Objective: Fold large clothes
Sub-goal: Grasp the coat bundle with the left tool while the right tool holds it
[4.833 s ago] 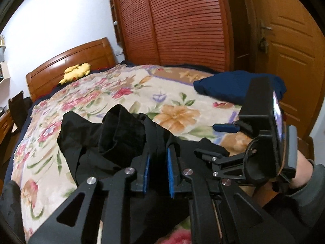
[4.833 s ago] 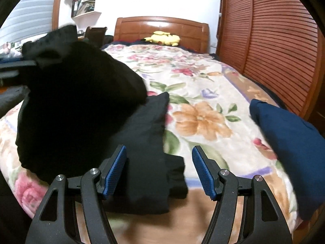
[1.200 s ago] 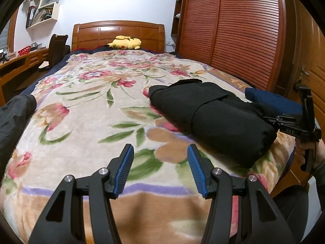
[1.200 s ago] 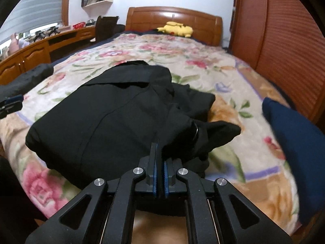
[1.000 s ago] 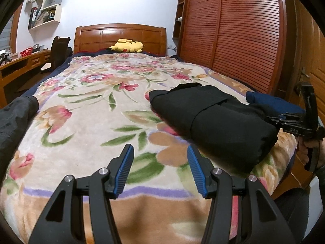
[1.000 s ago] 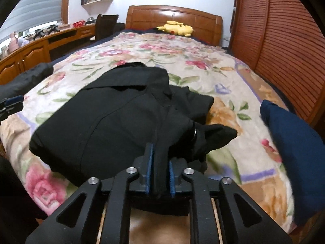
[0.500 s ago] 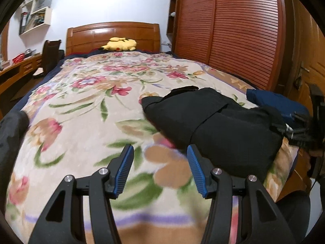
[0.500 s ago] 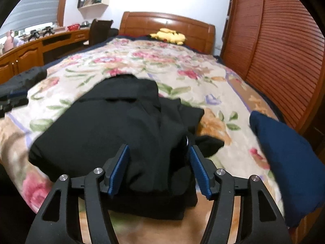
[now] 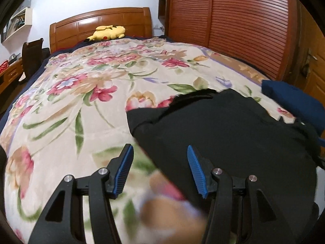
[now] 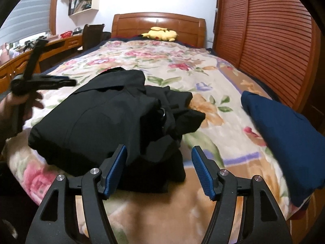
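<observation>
Pointing down at a slant toward the bed [image 10: 203, 65], the right gripper [image 10: 159, 165] hangs over the near end of the folded black garment [image 10: 101, 122]; its jaws have just been opening and now stand apart, with a loose fold of the cloth between them, unpressed. The left gripper [image 9: 160, 168] also tilts downward, jaws apart, one blue pad over the blanket and the other over the garment's edge, though that view is blurred. In the right wrist view a hand [image 10: 12, 105] grips its handle at the far left. The garment lies near the foot of the bed, its long axis apparently running across the bed, beside a folded navy garment [image 10: 284, 134].
</observation>
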`<state>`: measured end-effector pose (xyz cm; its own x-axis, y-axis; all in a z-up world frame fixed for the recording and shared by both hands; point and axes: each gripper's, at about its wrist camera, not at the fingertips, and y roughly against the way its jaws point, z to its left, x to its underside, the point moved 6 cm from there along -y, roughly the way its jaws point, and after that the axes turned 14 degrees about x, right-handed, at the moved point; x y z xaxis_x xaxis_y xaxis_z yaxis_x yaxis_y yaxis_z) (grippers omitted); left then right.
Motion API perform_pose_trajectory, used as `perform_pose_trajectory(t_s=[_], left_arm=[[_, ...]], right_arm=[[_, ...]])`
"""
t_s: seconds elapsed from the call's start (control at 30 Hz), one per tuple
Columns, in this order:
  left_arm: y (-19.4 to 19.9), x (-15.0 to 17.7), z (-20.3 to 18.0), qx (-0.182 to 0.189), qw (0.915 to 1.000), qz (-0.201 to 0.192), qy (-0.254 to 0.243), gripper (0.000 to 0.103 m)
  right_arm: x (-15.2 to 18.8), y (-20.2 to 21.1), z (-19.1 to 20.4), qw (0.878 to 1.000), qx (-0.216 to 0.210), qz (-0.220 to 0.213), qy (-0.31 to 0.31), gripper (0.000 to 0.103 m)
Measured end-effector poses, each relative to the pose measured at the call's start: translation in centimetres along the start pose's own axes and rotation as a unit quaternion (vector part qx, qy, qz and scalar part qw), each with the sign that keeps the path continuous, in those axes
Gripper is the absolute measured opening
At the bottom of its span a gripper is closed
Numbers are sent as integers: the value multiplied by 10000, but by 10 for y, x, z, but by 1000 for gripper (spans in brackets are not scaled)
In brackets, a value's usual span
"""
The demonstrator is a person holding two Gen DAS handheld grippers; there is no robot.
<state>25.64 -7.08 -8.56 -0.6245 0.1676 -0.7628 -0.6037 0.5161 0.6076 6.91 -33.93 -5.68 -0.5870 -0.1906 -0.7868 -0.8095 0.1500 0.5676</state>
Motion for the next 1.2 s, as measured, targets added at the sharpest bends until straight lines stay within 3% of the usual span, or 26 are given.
perform_pose_trajectory(t_s=[0.4, 0.63, 0.9, 1.2], left_arm=[[-54, -9, 37, 199, 9978, 416, 475, 56], [-69, -8, 32, 19, 9982, 560, 214, 60], [-83, -7, 45, -84, 9972, 638, 389, 85], [-93, -7, 48, 123, 9959, 726, 534, 89]], right_arm=[[15, -9, 0, 9998, -108, 167, -50, 68], [13, -16, 5, 9997, -146, 166, -100, 70], [21, -33, 5, 9982, -318, 460, -238, 72], [28, -36, 10, 9976, -364, 529, -261, 73]])
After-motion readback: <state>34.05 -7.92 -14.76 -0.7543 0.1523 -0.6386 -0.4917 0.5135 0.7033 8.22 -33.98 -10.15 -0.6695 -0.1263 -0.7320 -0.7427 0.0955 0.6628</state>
